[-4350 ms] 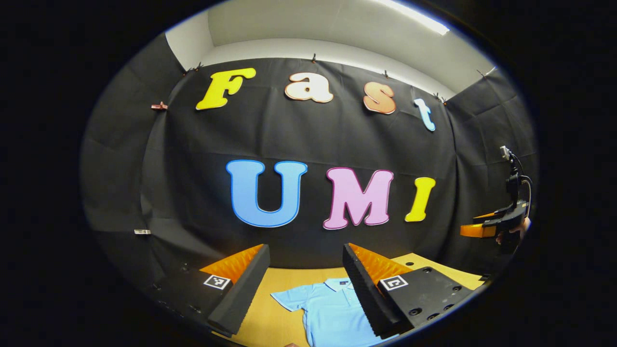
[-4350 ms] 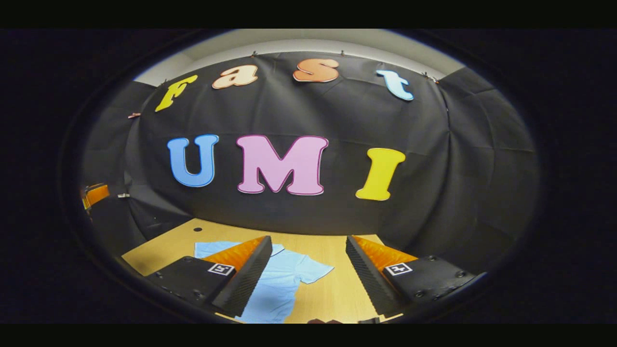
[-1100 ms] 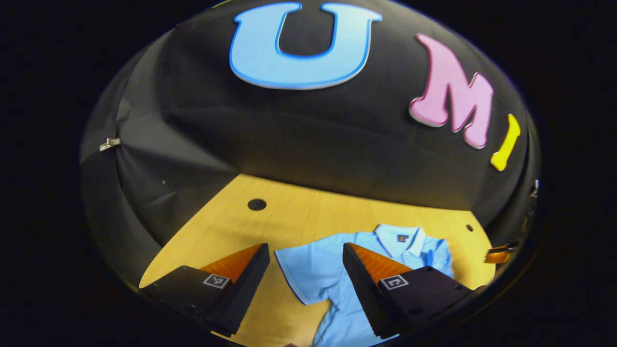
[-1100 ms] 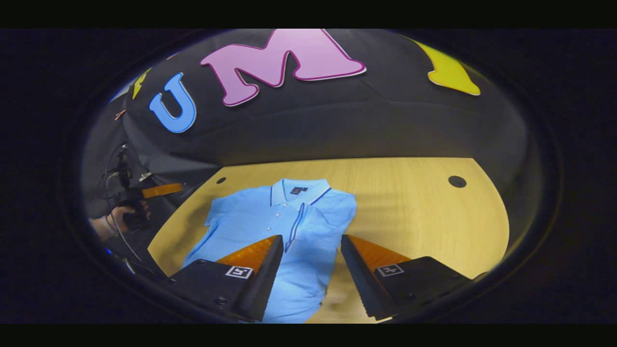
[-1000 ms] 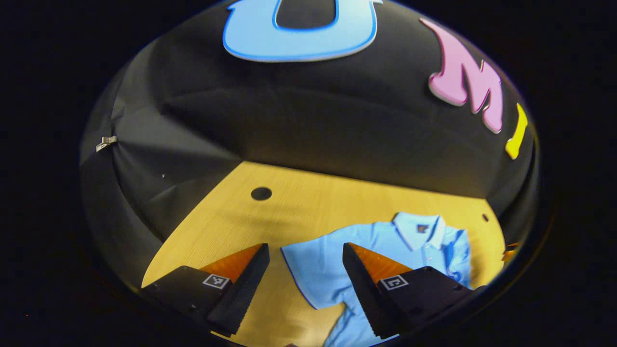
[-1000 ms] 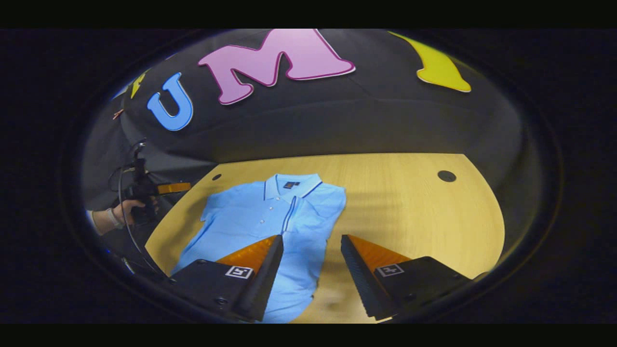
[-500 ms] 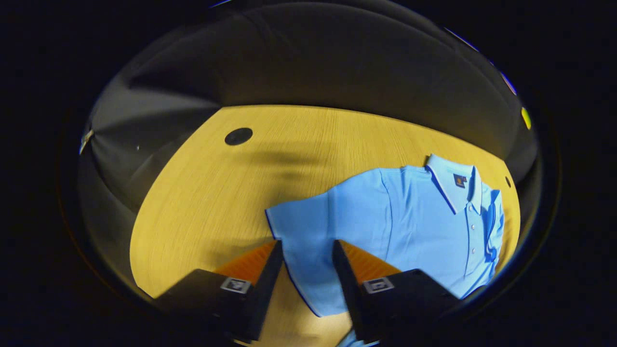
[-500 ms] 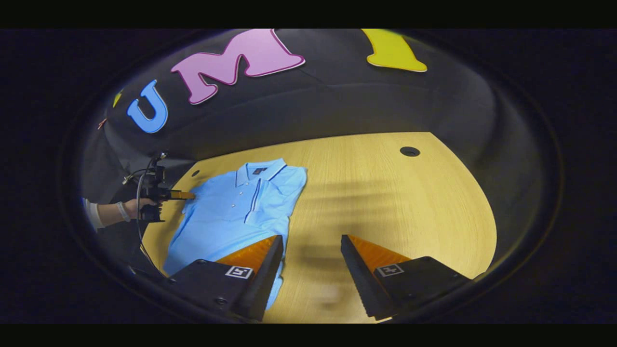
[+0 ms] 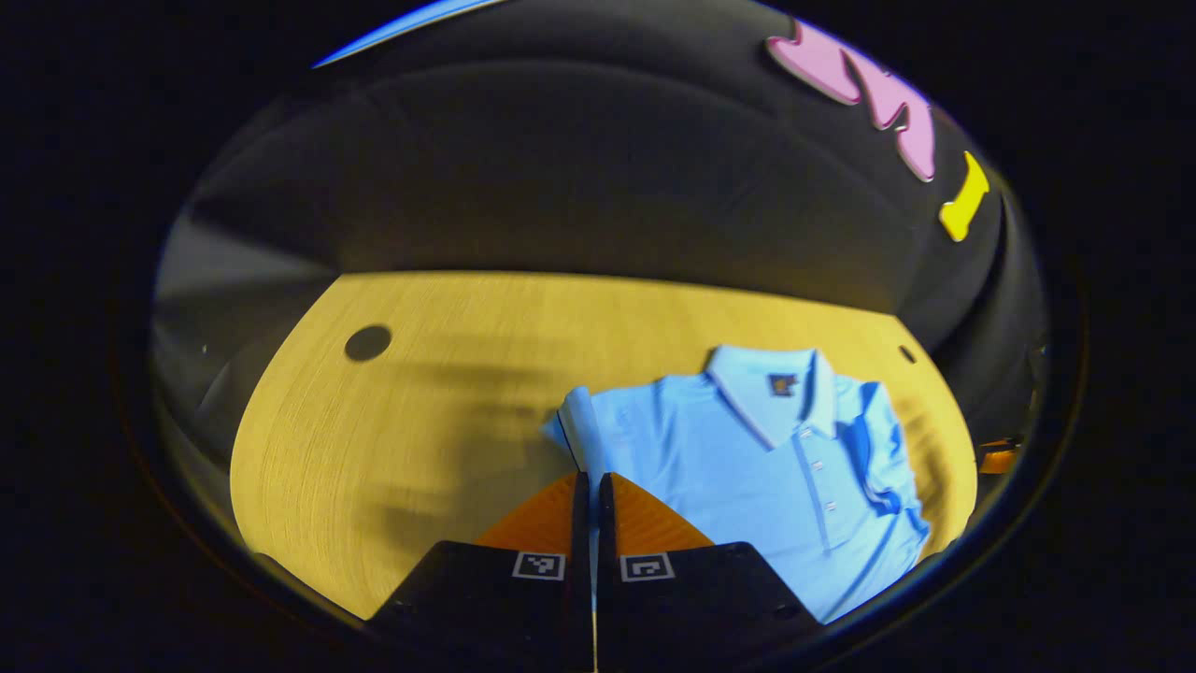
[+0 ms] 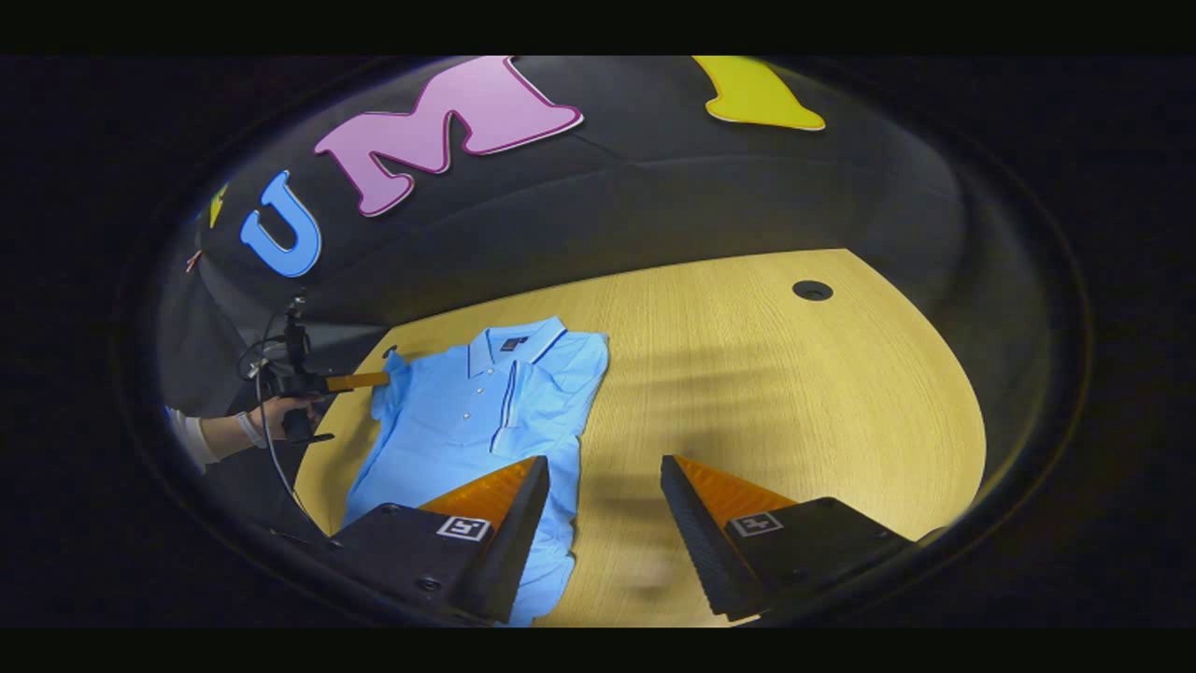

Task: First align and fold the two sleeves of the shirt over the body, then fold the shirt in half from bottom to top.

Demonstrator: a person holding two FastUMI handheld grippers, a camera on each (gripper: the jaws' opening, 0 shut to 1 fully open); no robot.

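A light blue polo shirt (image 9: 747,467) lies face up on the wooden table (image 9: 420,393), collar toward the far wall. My left gripper (image 9: 590,479) is shut on the shirt's left sleeve (image 9: 575,425), whose edge stands up off the table. In the right gripper view the same left gripper (image 10: 369,380), held by a hand (image 10: 280,411), pinches that sleeve (image 10: 391,374) at the shirt's (image 10: 458,421) left side. The other sleeve (image 10: 556,383) lies folded over the body. My right gripper (image 10: 603,477) is open above bare table, just right of the shirt's lower body.
The table (image 10: 766,393) has a round cable hole (image 10: 812,290) at the far right and another hole (image 9: 367,342) at the far left. Black cloth walls close the table in at the back and sides. Bare wood stretches right of the shirt.
My left gripper dropped to the left sleeve, shut on it and raised its edge. My right gripper, still open, shifted right off the shirt body, leaving the other sleeve folded.
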